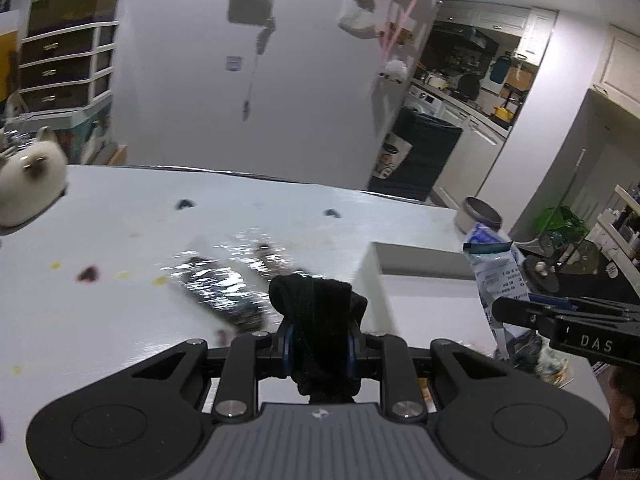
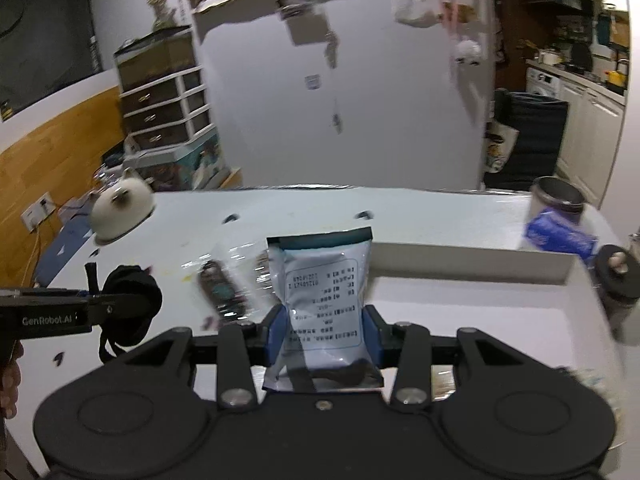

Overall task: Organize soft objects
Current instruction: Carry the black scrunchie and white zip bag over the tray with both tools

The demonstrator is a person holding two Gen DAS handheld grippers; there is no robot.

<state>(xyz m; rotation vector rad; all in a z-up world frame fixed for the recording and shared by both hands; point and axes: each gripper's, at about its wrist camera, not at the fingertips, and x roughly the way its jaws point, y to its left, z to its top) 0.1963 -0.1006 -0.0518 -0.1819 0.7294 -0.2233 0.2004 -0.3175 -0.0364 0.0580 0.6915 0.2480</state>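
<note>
The left gripper (image 1: 320,340) pinches a bunched black fabric sock (image 1: 316,320); the right gripper (image 2: 324,336) clamps a puffy white printed pouch (image 2: 324,304), which might slide out.

The table (image 2: 440,208) carries a tray (image 2: 460,256) at its right side. A wrapped packet (image 2: 224,292) lies on the table just left of the tray. A cat figure (image 2: 120,212) sits at the table's far left corner, a cup (image 2: 558,196) at the far right corner, behind the tray. Behind the table stands a fridge (image 2: 340,80), with drawers (image 2: 164,104) to its left.
</note>
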